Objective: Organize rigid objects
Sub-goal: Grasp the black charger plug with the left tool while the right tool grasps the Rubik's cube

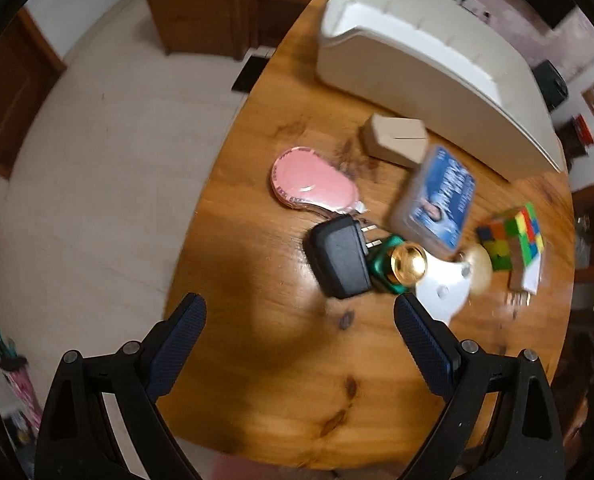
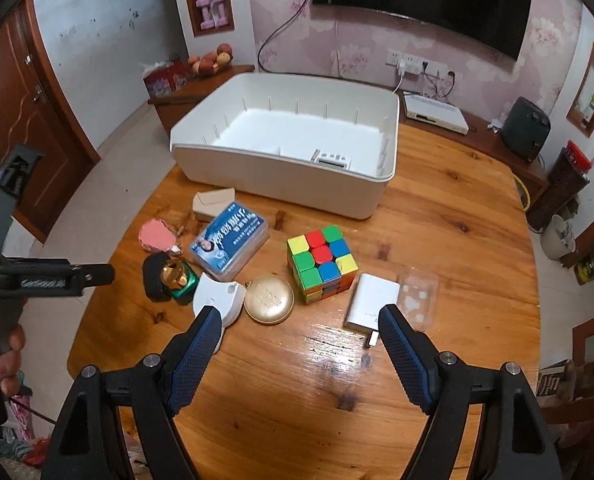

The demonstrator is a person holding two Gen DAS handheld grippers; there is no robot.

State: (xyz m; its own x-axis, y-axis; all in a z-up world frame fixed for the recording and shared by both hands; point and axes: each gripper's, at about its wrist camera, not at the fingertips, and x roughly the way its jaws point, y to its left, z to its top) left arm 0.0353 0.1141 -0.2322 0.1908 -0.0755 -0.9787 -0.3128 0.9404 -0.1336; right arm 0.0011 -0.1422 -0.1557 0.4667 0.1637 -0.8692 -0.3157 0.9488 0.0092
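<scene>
On the wooden table [image 2: 437, 240] lie a black plug adapter [image 1: 339, 260], a green and gold bottle [image 1: 401, 266], a pink brush [image 1: 309, 184], a blue card box [image 1: 437, 196], a tan block [image 1: 395, 140], a colour cube [image 2: 322, 262], a round gold case [image 2: 269, 299], a white curved piece [image 2: 219, 298] and a white charger [image 2: 371, 302]. A white bin [image 2: 297, 148] stands at the back with a small white item inside. My left gripper [image 1: 299, 322] is open above the table near the adapter. My right gripper [image 2: 299, 332] is open and empty before the gold case.
A clear plastic lid [image 2: 417, 296] lies right of the charger. The left gripper's body [image 2: 49, 276] and the hand holding it show at the left of the right wrist view. The table's left edge [image 1: 201, 200] drops to the floor. A cabinet and TV stand behind.
</scene>
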